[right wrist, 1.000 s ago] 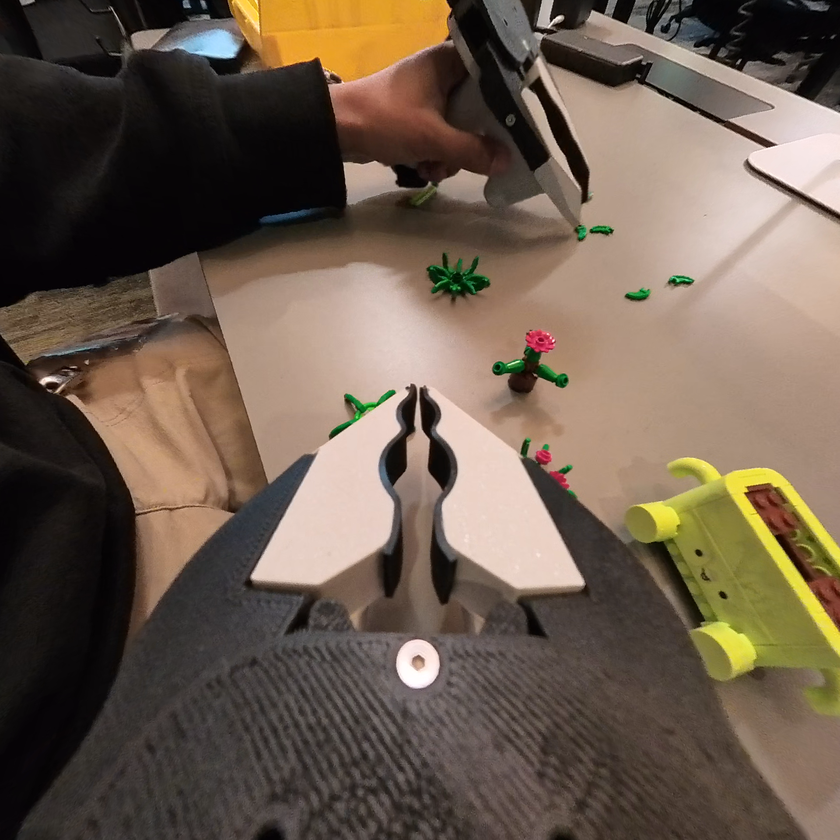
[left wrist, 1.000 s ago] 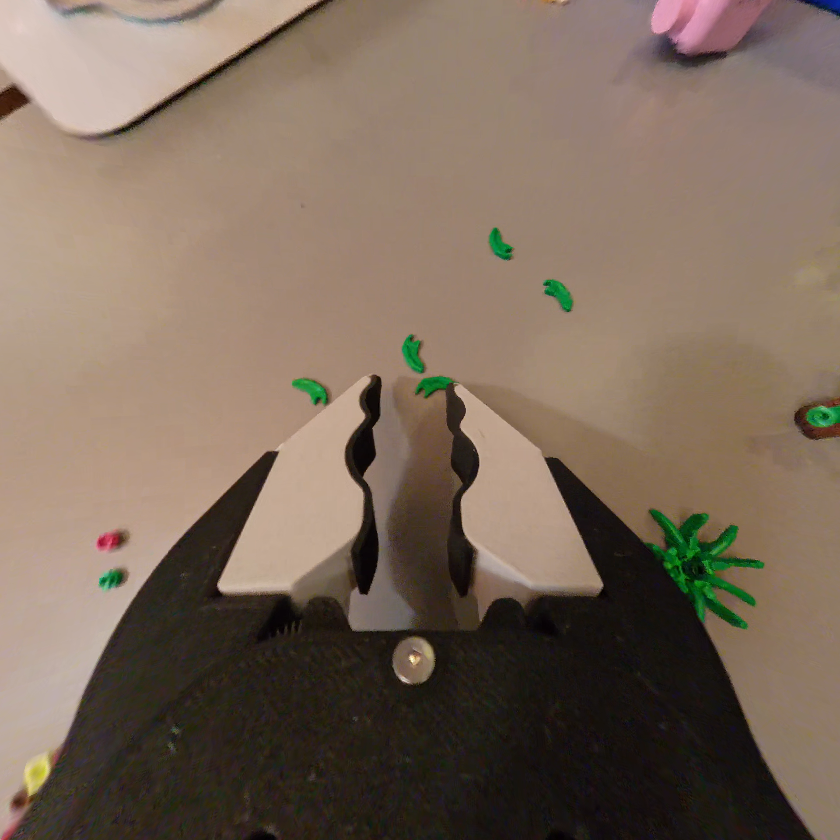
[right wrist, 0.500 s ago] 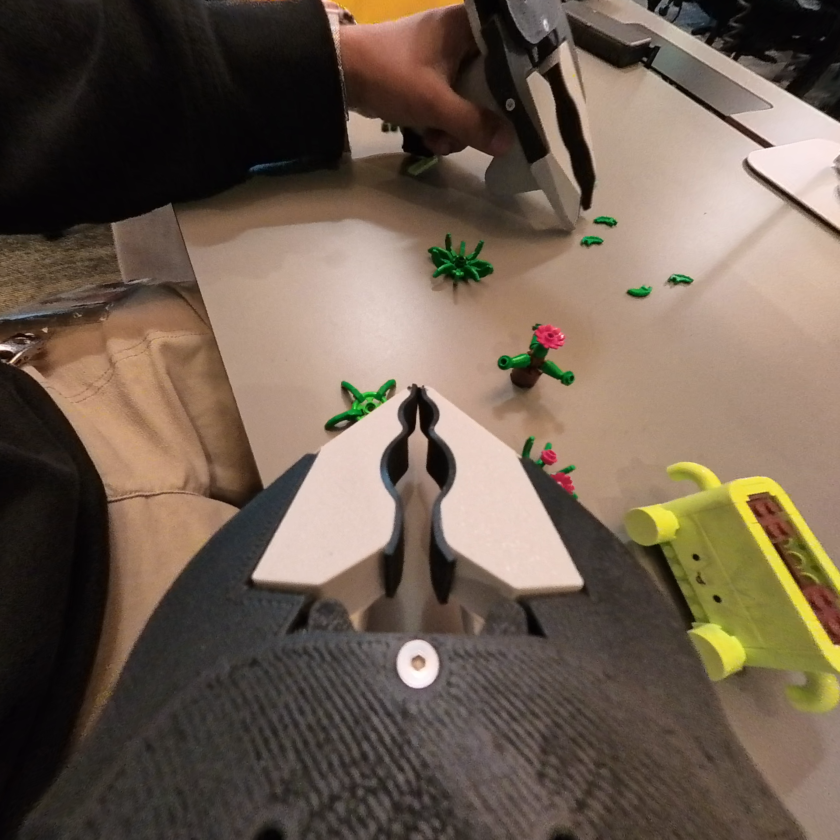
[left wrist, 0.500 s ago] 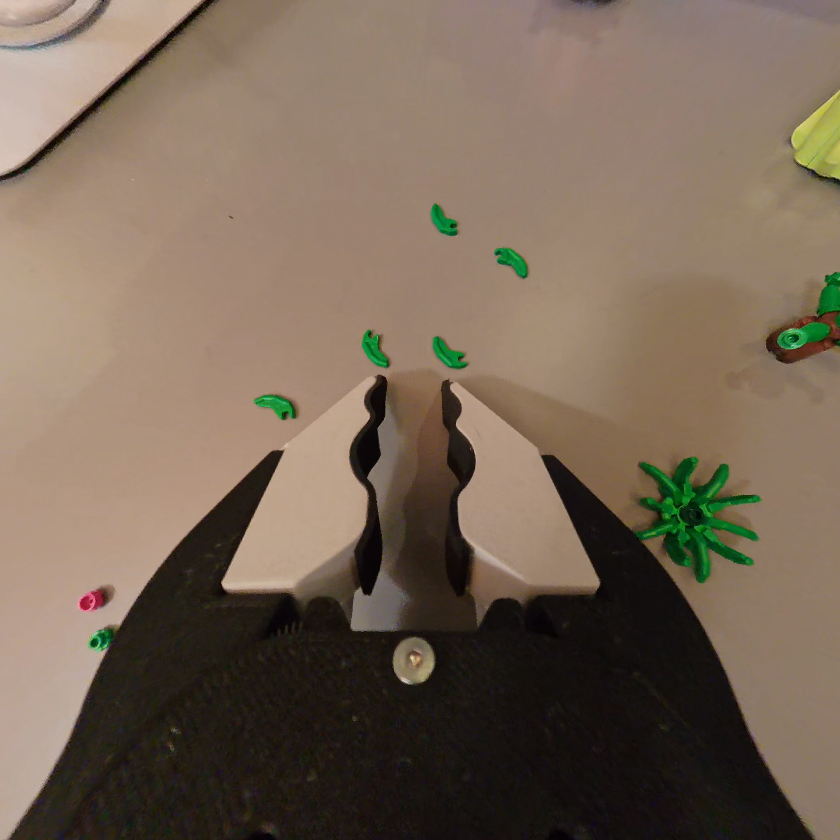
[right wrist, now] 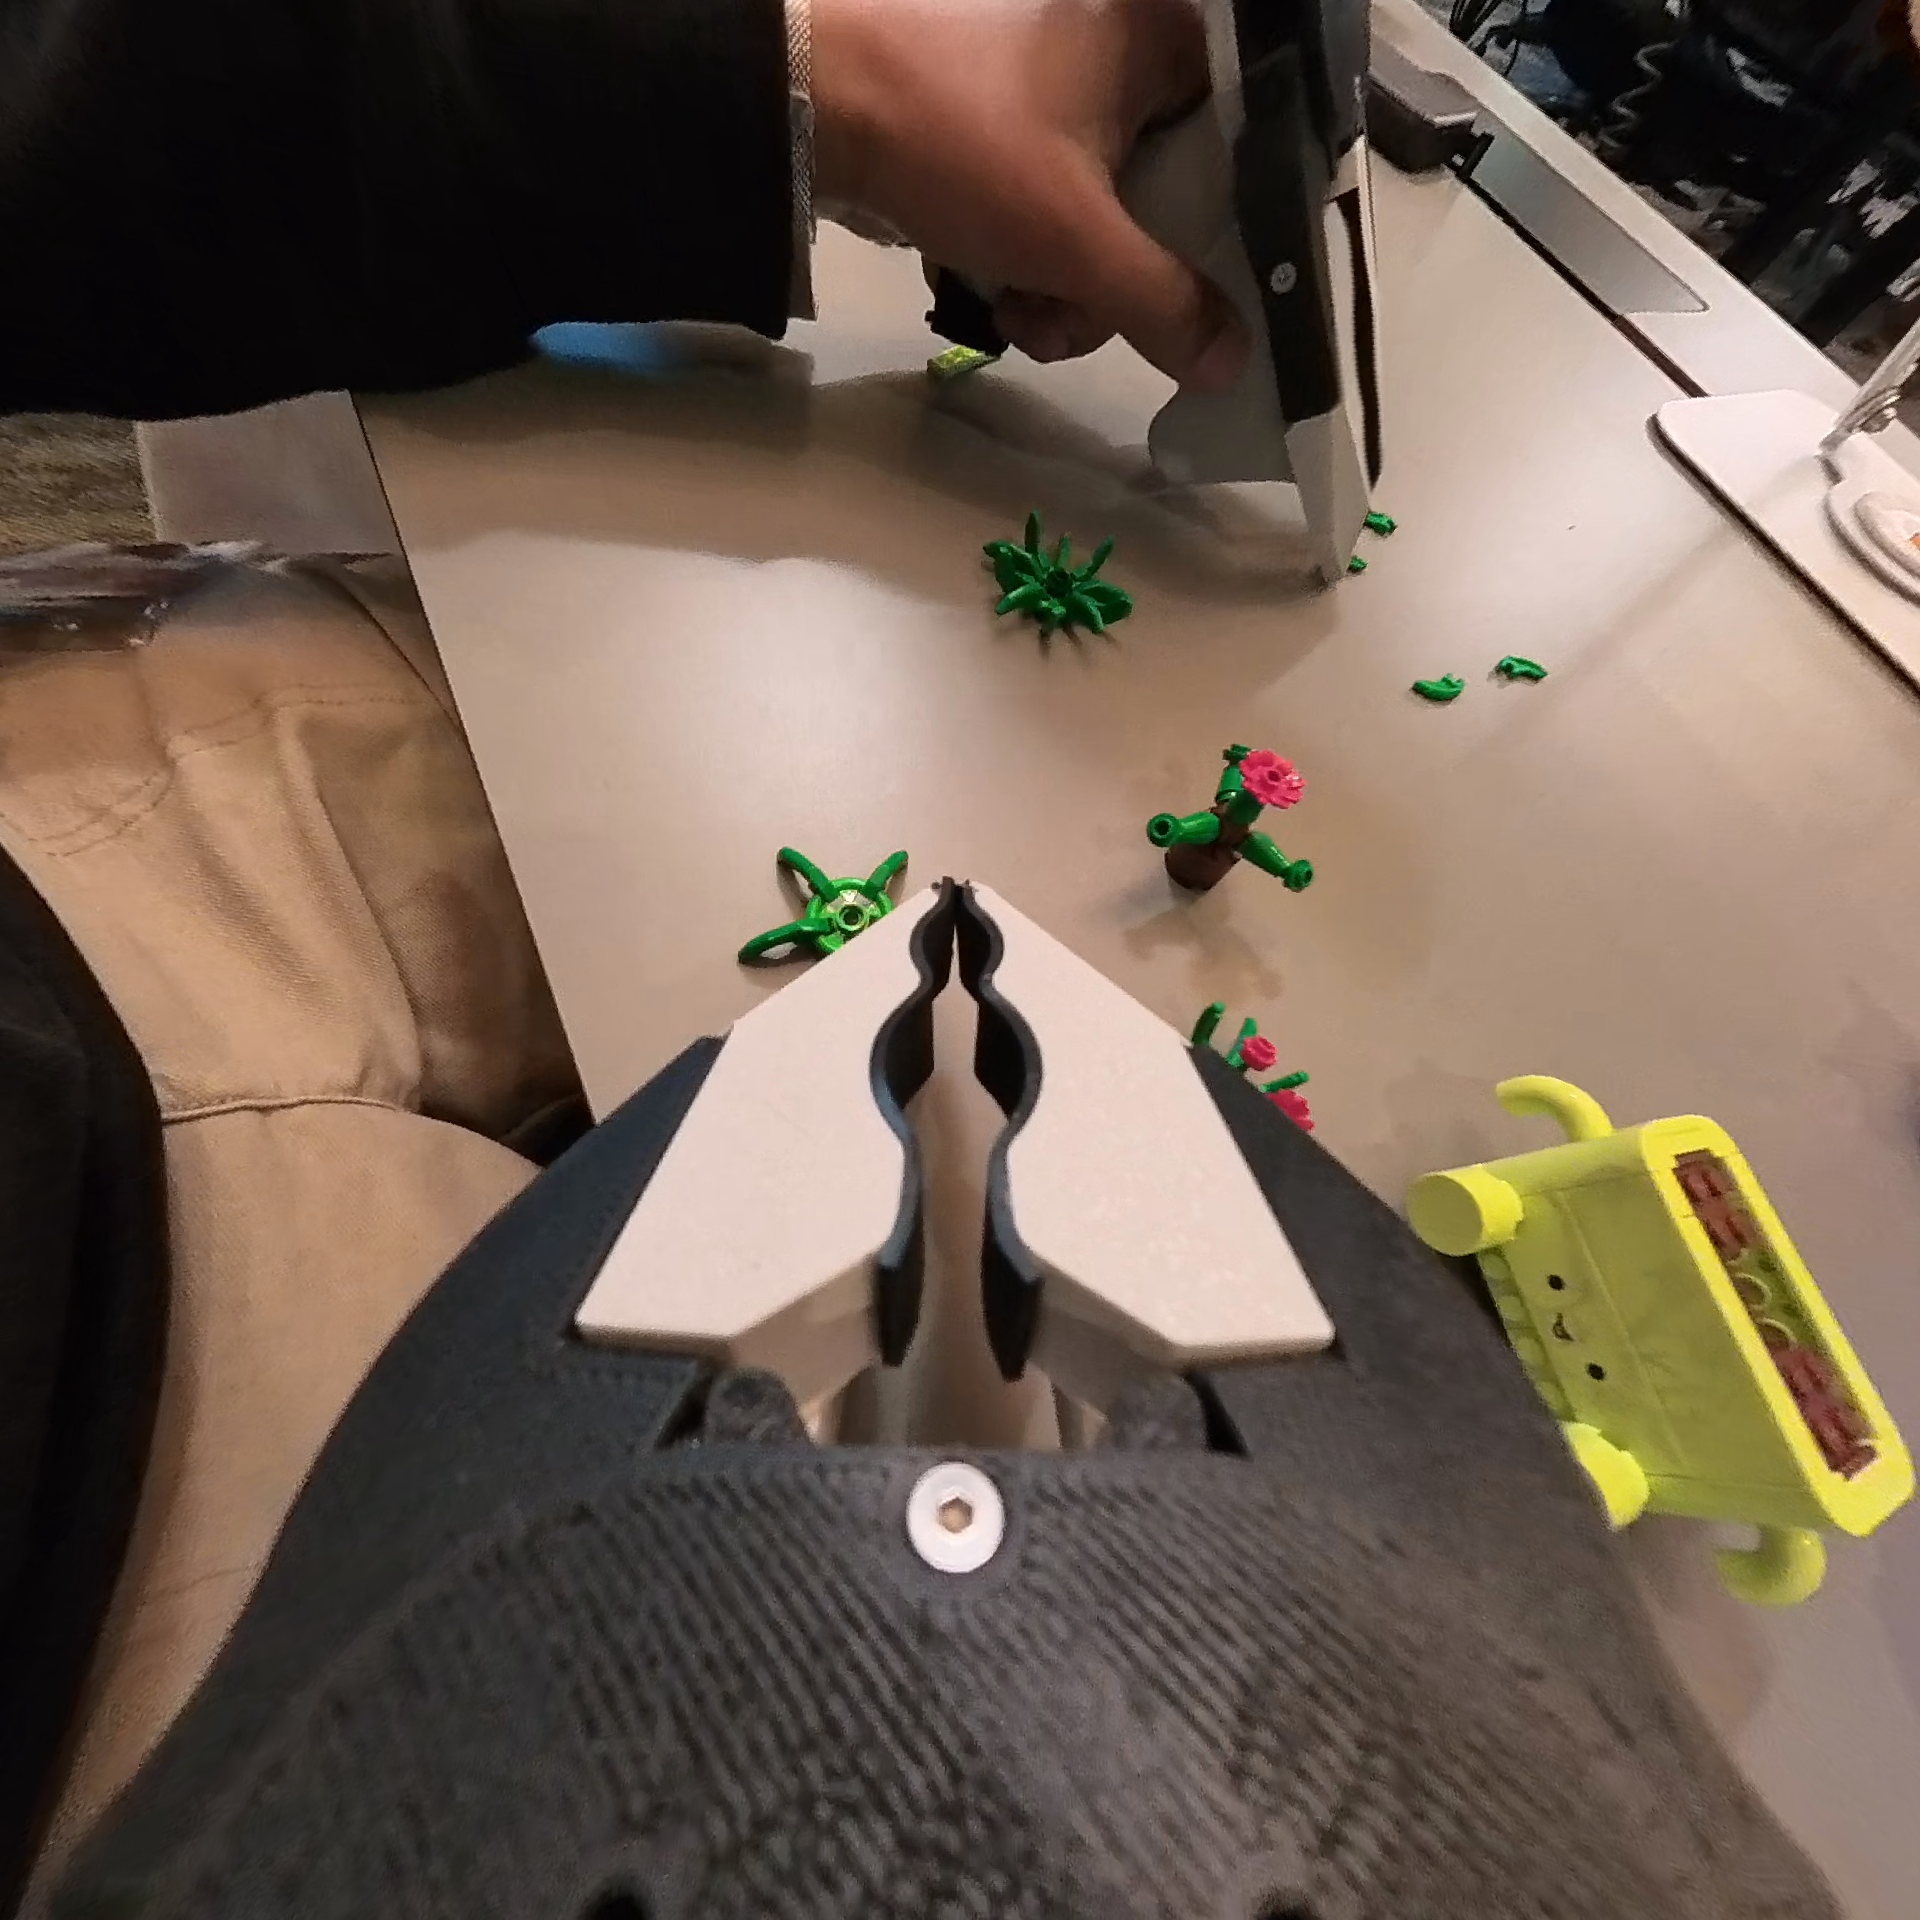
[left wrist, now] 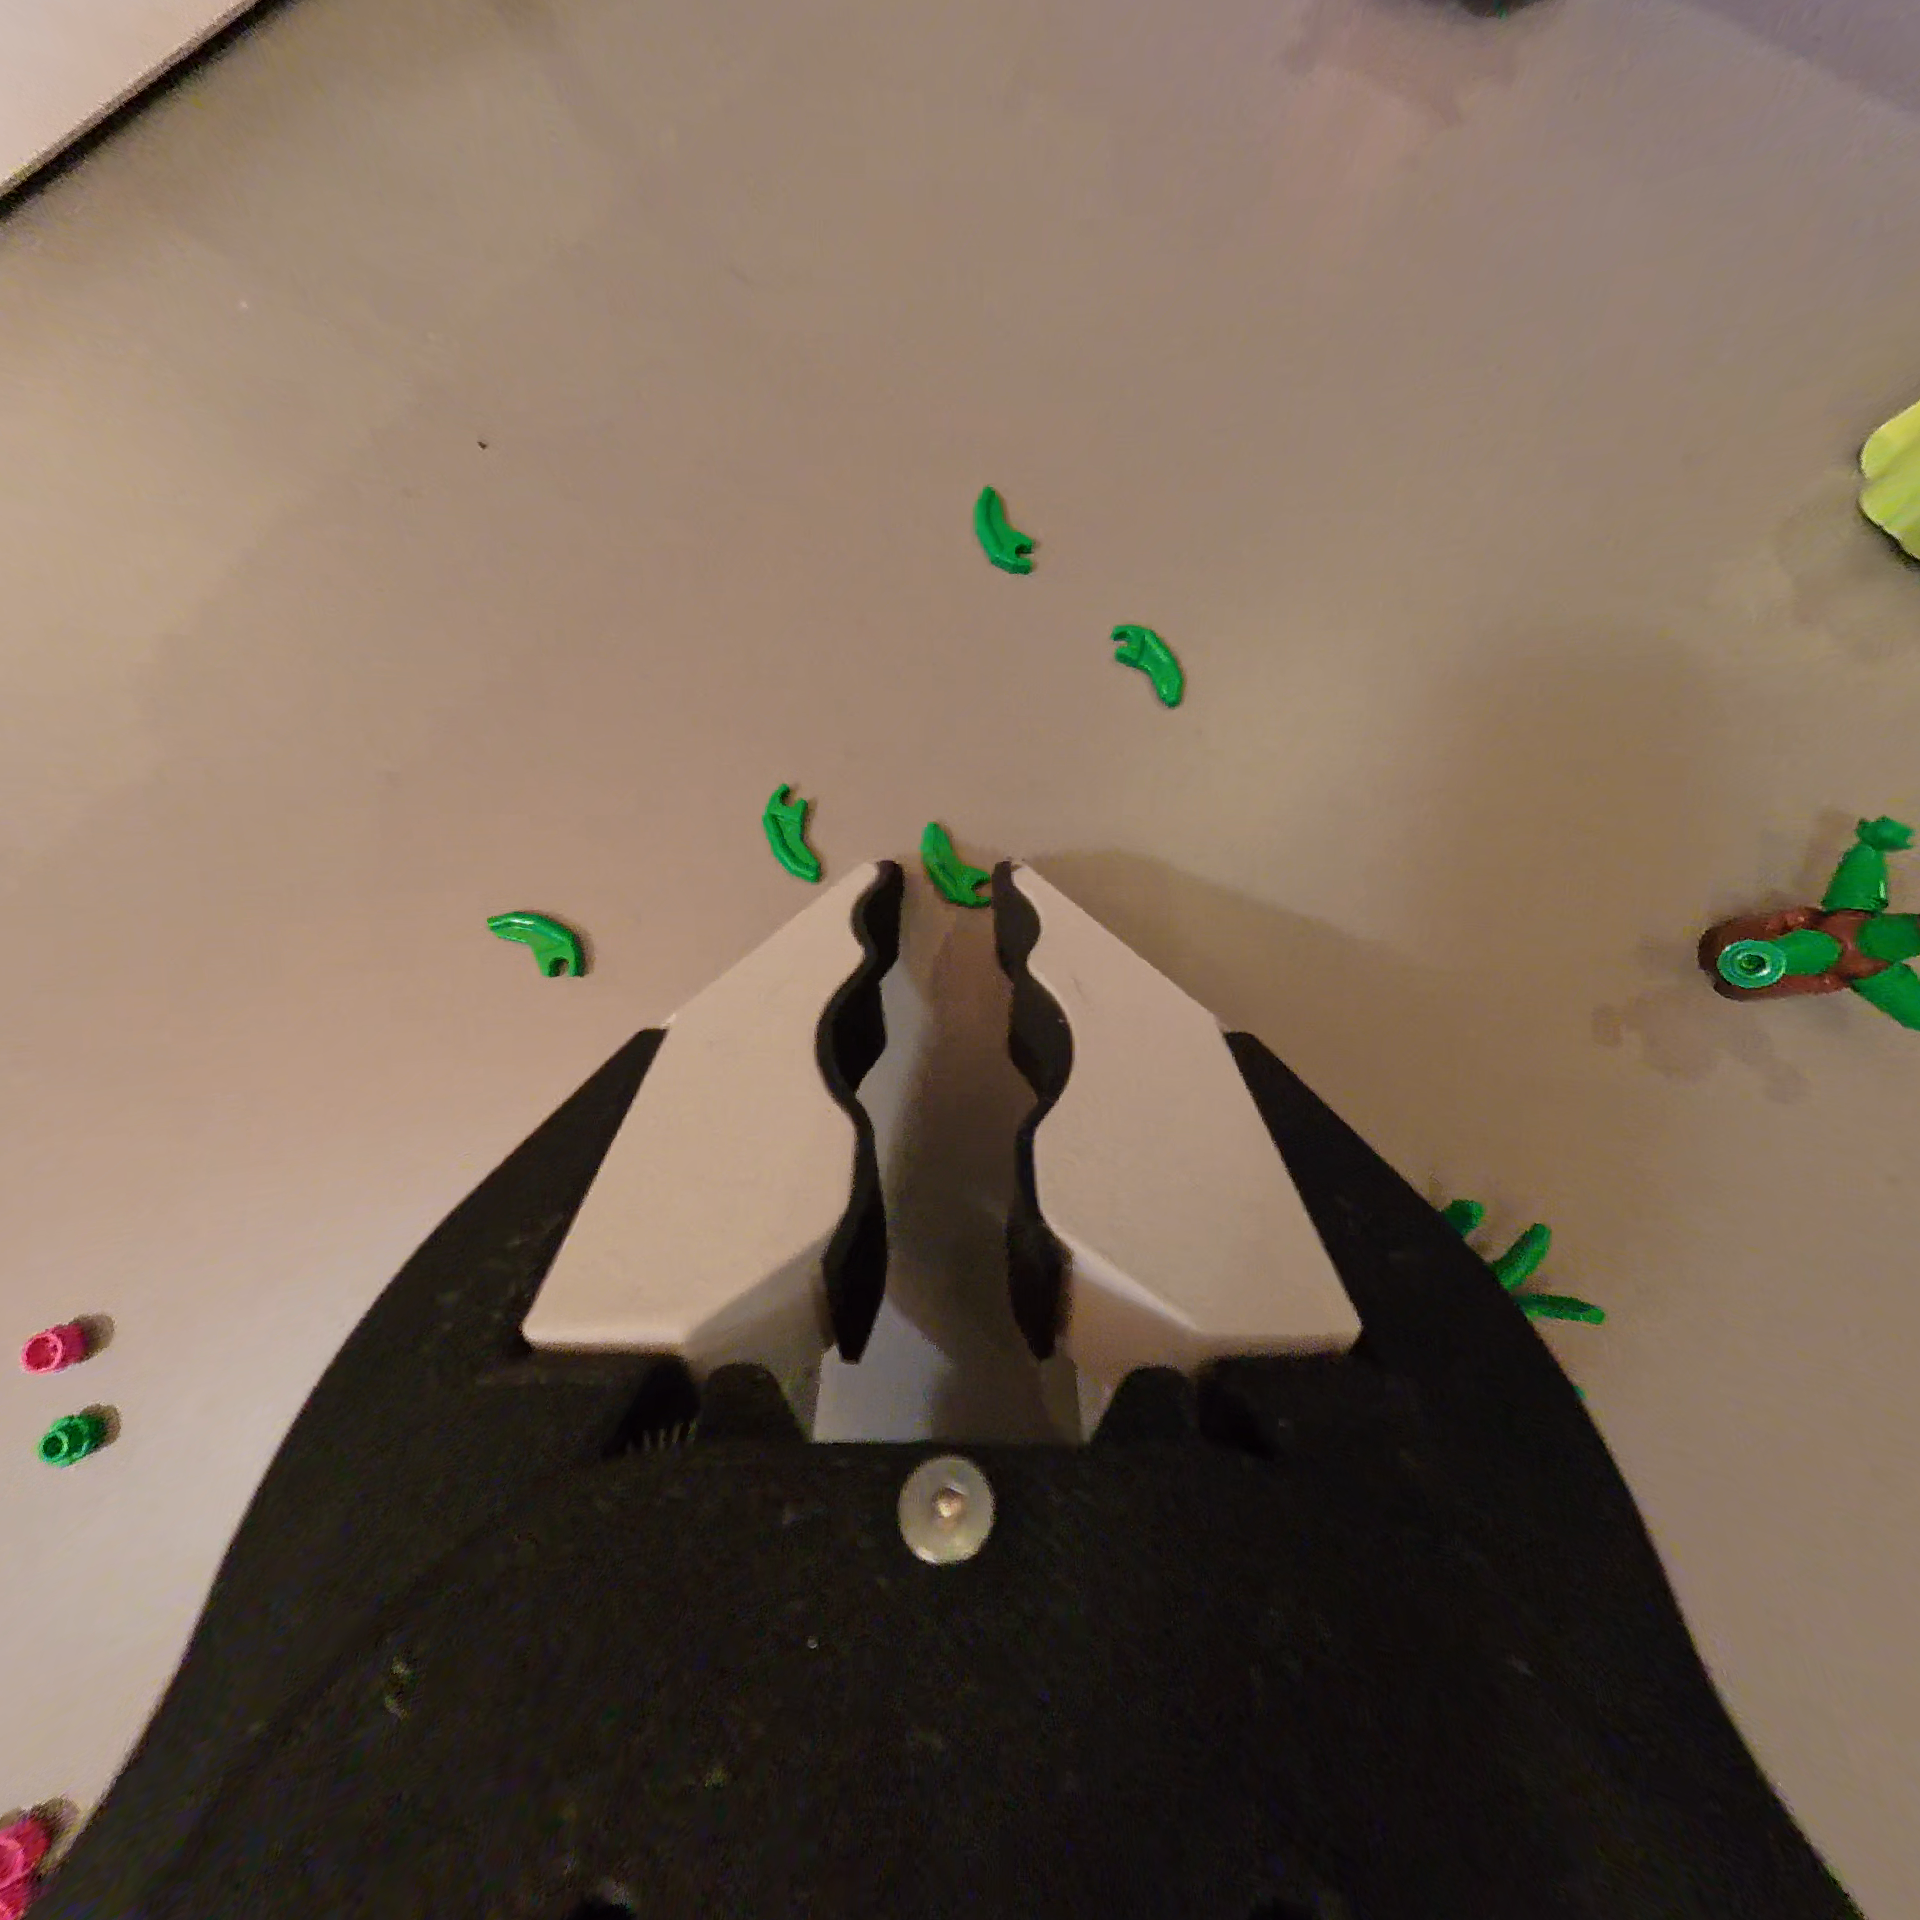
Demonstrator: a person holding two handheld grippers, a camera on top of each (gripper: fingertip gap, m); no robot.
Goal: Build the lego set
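Several small green leaf pieces lie on the tan table. In the left wrist view my left gripper (left wrist: pixel 945 871) is open with its tips down at the table, and one leaf (left wrist: pixel 938 854) lies between them, not clamped. Other leaves lie just left (left wrist: pixel 790 833), farther left (left wrist: pixel 540 941) and ahead (left wrist: pixel 1003 532). A brown pot with green stems (left wrist: pixel 1808 956) stands at the right. My right gripper (right wrist: pixel 954 889) is shut and empty, hovering near a green claw-shaped plant piece (right wrist: pixel 831 916). The flower plant (right wrist: pixel 1231 821) and the lime planter box (right wrist: pixel 1683 1330) lie to its right.
A spiky green plant (right wrist: pixel 1055 587) sits between the two grippers. A person's hand (right wrist: pixel 997 187) holds the left gripper (right wrist: pixel 1340 540). Loose pink and green studs (left wrist: pixel 52 1349) lie at the left. A white board (right wrist: pixel 1787 488) lies at the far right. The table's near edge borders the person's lap. My right fingertips sit around 20 cm from my left ones. Measured from the fingertips, the flower plant (right wrist: pixel 1231 821) is 7 cm or so from the right gripper and 15 cm from the left. It turns up in the left wrist view (left wrist: pixel 1867 943) as well.
My left gripper has shifted so a leaf now sits between its tips, and its jaws have narrowed a little. My right gripper's tips have closed fully together.
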